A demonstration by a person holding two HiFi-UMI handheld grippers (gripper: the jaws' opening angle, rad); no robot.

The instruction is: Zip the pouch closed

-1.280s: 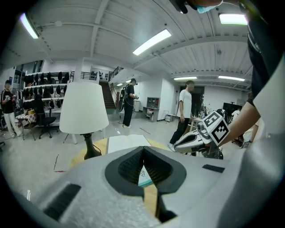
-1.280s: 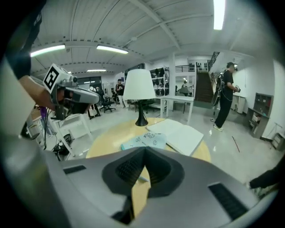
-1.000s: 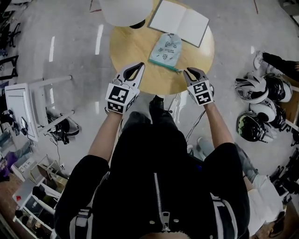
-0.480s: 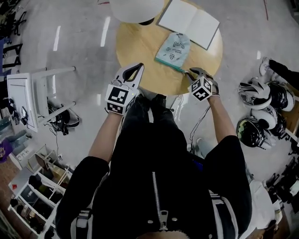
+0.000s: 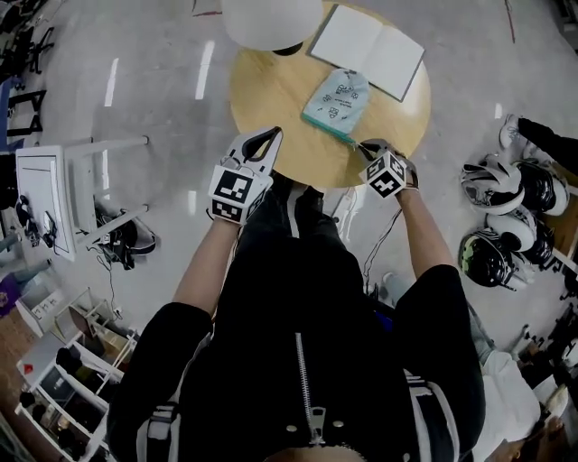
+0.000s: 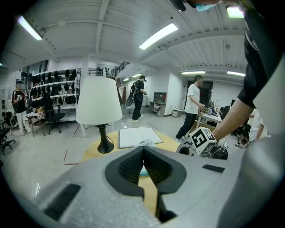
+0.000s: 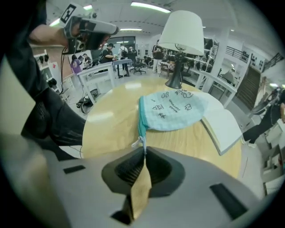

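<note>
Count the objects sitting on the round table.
3. White-shaded lamp at the far edge, open notebook far right, light-blue pouch in the middle, its zip pull pinched in the right gripper's jaws. Nothing appears hidden.

Right hand-held gripper descended to the zipper pull.

Open lab/workshop: ceiling strip lights, wall shelves w/ gear, office chairs, ppl standing, helmets on floor.
</note>
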